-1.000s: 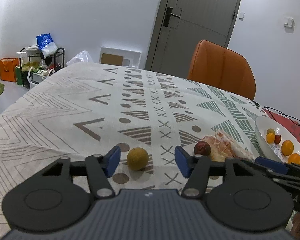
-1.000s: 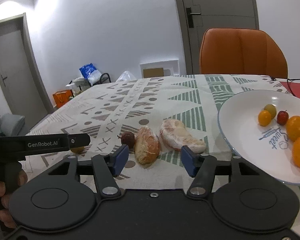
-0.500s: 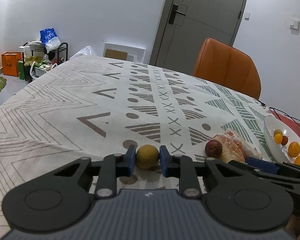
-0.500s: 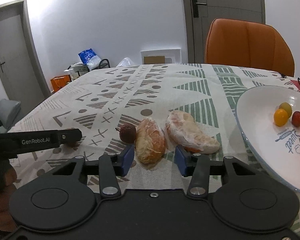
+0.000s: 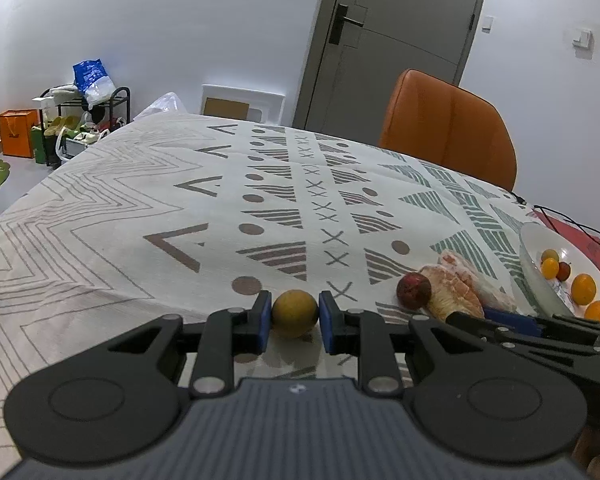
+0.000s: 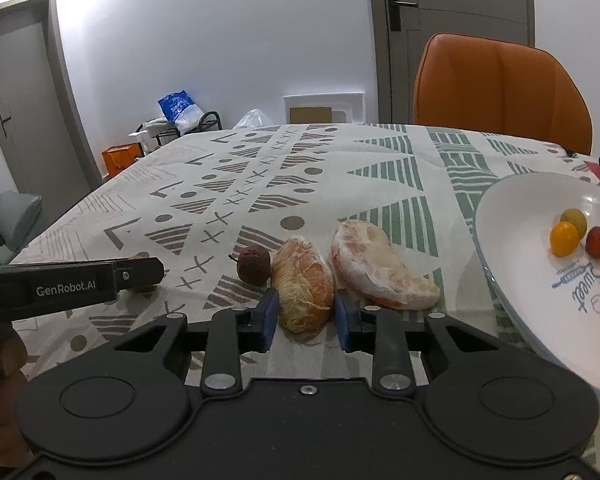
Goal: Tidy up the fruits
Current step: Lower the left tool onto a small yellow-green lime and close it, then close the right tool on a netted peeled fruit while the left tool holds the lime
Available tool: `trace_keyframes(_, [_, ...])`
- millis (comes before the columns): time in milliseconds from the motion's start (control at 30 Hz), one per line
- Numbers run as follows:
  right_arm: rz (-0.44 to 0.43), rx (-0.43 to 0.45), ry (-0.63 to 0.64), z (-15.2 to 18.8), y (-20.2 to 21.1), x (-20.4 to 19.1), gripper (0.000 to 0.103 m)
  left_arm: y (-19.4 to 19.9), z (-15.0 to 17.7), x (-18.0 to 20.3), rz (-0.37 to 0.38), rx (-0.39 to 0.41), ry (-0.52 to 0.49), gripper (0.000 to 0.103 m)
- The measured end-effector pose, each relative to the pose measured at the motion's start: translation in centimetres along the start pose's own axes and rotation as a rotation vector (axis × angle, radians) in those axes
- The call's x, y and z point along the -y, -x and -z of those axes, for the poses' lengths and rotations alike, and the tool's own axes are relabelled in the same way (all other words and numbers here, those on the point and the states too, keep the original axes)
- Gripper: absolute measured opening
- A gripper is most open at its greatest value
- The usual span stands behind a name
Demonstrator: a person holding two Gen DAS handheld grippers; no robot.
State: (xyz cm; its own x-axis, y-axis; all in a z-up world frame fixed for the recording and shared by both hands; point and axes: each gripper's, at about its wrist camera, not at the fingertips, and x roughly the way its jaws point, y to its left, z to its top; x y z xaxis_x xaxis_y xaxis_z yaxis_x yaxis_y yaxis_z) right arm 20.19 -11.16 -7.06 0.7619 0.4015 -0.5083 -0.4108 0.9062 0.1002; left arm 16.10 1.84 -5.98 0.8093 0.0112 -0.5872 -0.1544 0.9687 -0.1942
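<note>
The left gripper (image 5: 294,316) is clamped on a small round yellow-brown fruit (image 5: 294,313) resting on the patterned tablecloth (image 5: 140,220). The right gripper (image 6: 306,314) is closing around a peeled orange-pink pomelo segment (image 6: 304,286), its blue pads touching both sides, near the white ceramic plate (image 6: 512,240).

My left tongs (image 5: 293,316) pinch a round yellow-brown fruit (image 5: 294,313) on the cloth. My right tongs (image 6: 306,316) are closing around a peeled pomelo wedge (image 6: 303,289); a dark red fruit (image 6: 254,265) touches it, a second wedge (image 6: 380,274) lies just beside.
</note>
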Motion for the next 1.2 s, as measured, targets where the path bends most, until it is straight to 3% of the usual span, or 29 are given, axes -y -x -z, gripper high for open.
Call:
trace_keyframes(433, [-0.006,-0.022,-0.038,1.3,2.3,0.7,0.026,1.1,0.3,0.7,0.009,0.021,-0.027,0.024])
trace_keyframes(633, [0.008,-0.020,-0.014,1.0,2.1,0.2,0.034,1.6,0.1,0.7,0.002,0.034,-0.035,0.024])
trace_keyframes(1000, [0.014,-0.015,0.011,0.6,0.9,-0.5,0.036,1.6,-0.2,-0.8,-0.042,0.045,-0.031,0.024])
trace_keyframes(1200, [0.021,-0.009,0.031,0.7,1.0,-0.6,0.029,1.8,-0.2,-0.8,-0.031,0.048,-0.028,0.024])
